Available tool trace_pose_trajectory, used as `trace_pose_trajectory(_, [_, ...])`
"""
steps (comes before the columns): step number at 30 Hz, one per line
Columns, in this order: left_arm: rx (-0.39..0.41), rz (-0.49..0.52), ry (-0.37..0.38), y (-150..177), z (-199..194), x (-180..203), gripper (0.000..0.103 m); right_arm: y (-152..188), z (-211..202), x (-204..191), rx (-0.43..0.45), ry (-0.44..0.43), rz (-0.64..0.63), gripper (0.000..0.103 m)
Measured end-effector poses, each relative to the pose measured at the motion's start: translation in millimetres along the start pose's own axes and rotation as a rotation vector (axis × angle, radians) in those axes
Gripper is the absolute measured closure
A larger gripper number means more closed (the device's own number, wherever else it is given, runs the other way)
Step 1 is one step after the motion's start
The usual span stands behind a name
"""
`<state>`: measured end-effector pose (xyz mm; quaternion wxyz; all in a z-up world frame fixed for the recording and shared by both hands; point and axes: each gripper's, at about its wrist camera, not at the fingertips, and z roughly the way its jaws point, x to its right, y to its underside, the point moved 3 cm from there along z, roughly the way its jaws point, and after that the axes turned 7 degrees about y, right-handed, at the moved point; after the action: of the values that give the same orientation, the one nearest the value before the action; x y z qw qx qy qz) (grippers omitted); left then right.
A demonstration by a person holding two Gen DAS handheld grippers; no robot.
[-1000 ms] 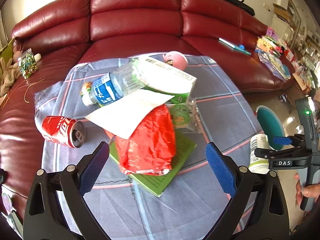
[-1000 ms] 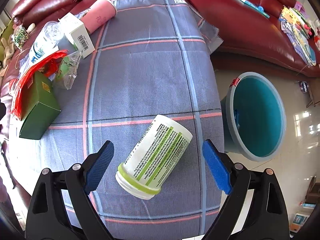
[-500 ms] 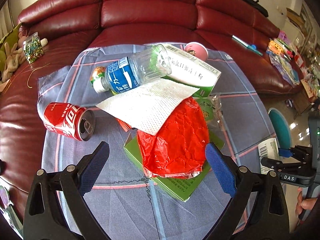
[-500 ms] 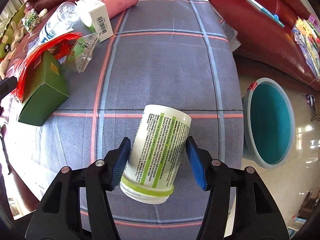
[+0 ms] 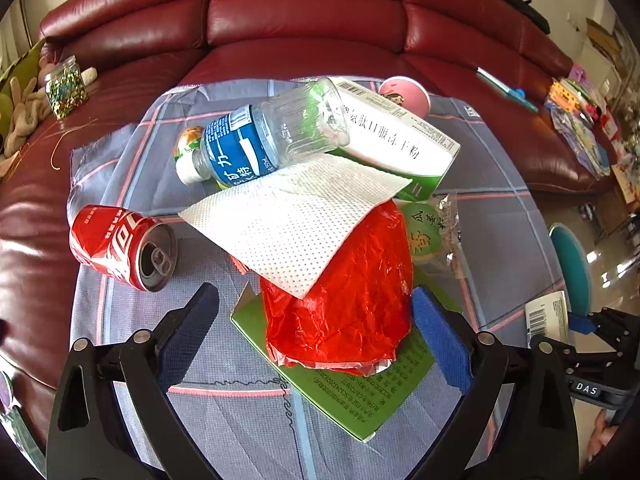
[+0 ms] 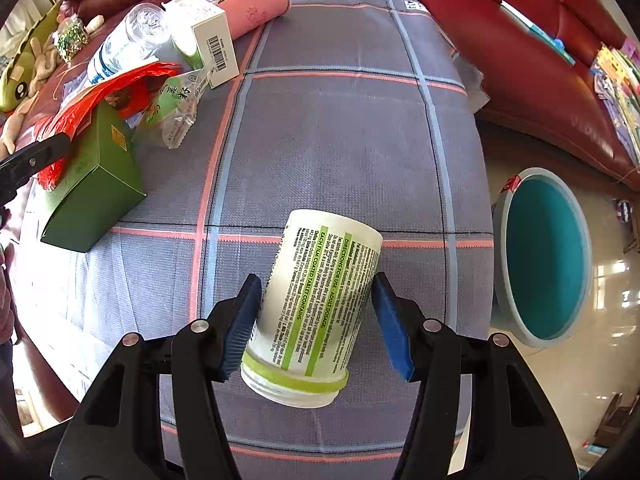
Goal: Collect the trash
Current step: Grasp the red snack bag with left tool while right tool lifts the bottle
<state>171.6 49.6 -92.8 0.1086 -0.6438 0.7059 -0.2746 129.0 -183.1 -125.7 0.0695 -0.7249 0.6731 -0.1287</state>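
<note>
My right gripper (image 6: 316,320) is clamped on the white pill bottle (image 6: 320,300); its jaws have just been closing, and both blue pads now press the bottle's sides. I hold it across the label's middle, cap end toward the camera, because it lies on its side on the checked cloth (image 6: 340,140) and the straight walls give the pads flat contact. Whether it has lifted off the cloth I cannot tell. The teal bin (image 6: 548,252) stands on the floor just beyond the cloth's right edge, mouth open toward me, so my guess is the bottle goes there next.

My left gripper (image 5: 316,332) stands apart, holding nothing. The red plastic bag (image 5: 340,292) sits between its pads, the right pad just beside the bag's edge, the left pad well clear. The bag rests on a flat green box (image 5: 360,396), with a white paper towel (image 5: 296,216) draped over its top. Leaning on the towel is a clear water bottle (image 5: 272,140), against a white-and-green carton (image 5: 400,144). A red soda can (image 5: 120,248) lies on its side, apart, to the left.

Judgement: the bag is soft, so a squeeze may also catch the towel. The water bottle could roll once its support shifts.
</note>
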Motion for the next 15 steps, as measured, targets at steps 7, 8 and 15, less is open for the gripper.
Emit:
trace_pose_trajectory(7, [0.012,-0.014,0.025,1.2,-5.9,-3.7,0.076,-1.0,-6.3,-3.5,0.027,-0.016,-0.012,0.049])
trace_pose_trajectory(8, [0.011,-0.018,0.036,1.6,-7.1,-4.2,0.08,-0.8,-7.4,-3.6,0.031,-0.019,-0.012,0.049])
trace_pose_trajectory(15, [0.035,0.002,0.047,14.6,-28.9,8.3,0.086,3.9,-19.7,-0.4,0.06,-0.03,-0.007,0.05])
